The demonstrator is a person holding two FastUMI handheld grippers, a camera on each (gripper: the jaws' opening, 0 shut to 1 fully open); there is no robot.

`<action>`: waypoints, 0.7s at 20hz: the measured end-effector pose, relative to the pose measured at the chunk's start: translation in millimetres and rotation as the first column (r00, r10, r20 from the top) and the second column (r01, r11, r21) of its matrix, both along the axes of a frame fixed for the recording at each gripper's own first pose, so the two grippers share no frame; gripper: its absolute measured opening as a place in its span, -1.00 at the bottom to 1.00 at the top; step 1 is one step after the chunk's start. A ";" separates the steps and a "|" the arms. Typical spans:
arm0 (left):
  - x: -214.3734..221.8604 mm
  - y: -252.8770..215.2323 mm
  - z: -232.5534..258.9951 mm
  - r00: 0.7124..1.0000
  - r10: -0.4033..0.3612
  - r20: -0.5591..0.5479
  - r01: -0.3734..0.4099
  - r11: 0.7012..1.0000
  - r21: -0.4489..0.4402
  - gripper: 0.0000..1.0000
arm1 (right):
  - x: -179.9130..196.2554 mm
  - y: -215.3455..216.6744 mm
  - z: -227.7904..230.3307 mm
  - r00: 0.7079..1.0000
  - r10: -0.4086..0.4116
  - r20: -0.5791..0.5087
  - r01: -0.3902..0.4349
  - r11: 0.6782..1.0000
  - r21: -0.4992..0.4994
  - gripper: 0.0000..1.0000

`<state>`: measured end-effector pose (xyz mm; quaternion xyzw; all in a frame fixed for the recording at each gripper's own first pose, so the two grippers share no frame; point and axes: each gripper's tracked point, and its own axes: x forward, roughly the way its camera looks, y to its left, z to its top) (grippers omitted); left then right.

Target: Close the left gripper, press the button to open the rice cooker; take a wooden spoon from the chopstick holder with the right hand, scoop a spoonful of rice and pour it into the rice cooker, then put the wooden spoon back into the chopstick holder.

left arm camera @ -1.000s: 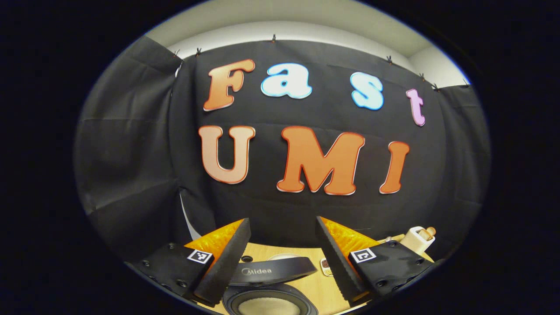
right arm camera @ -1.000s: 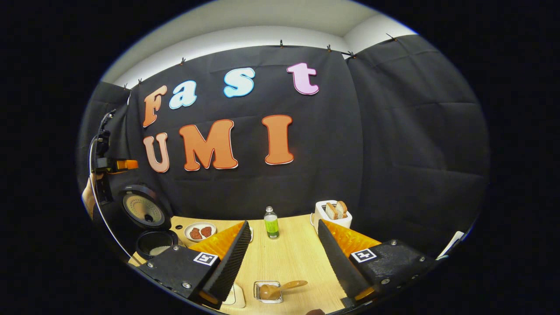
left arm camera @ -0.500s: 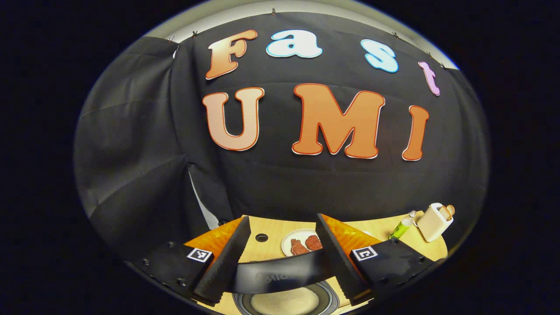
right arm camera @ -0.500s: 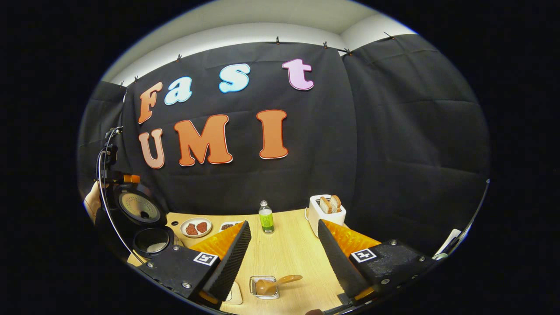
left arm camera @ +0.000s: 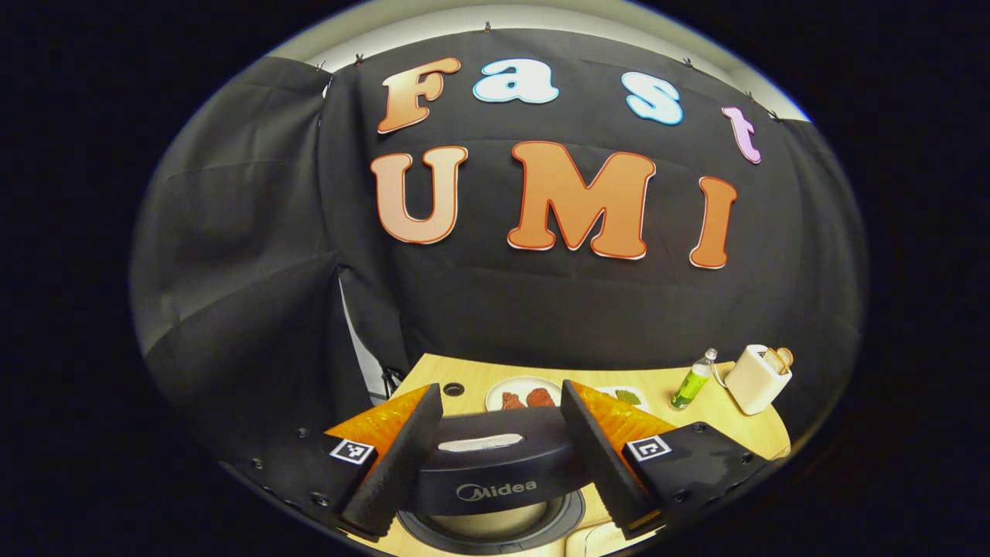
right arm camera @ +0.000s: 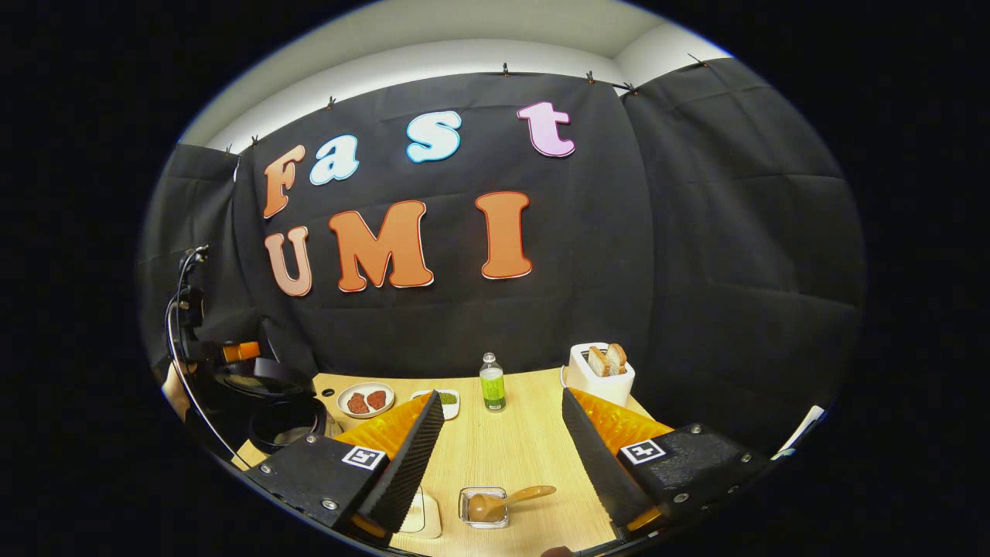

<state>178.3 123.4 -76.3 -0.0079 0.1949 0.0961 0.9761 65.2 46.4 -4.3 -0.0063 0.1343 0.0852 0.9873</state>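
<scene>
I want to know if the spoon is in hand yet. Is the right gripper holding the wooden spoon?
No. The wooden spoon lies in a small clear container on the table, between the right gripper's open fingers.

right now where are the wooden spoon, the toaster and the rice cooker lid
wooden spoon (right arm camera: 506,501), right gripper view, on its handle near the bowl
toaster (right arm camera: 600,381), right gripper view, on its front wall
rice cooker lid (left arm camera: 495,463), left gripper view, on its dark outer shell
</scene>
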 end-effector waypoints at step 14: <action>-84.0 -20.6 -124.5 0.999 0.004 0.044 -0.006 0.998 0.063 0.89 | -7.9 -5.2 -8.7 0.999 0.028 -0.032 -0.027 0.999 0.032 0.89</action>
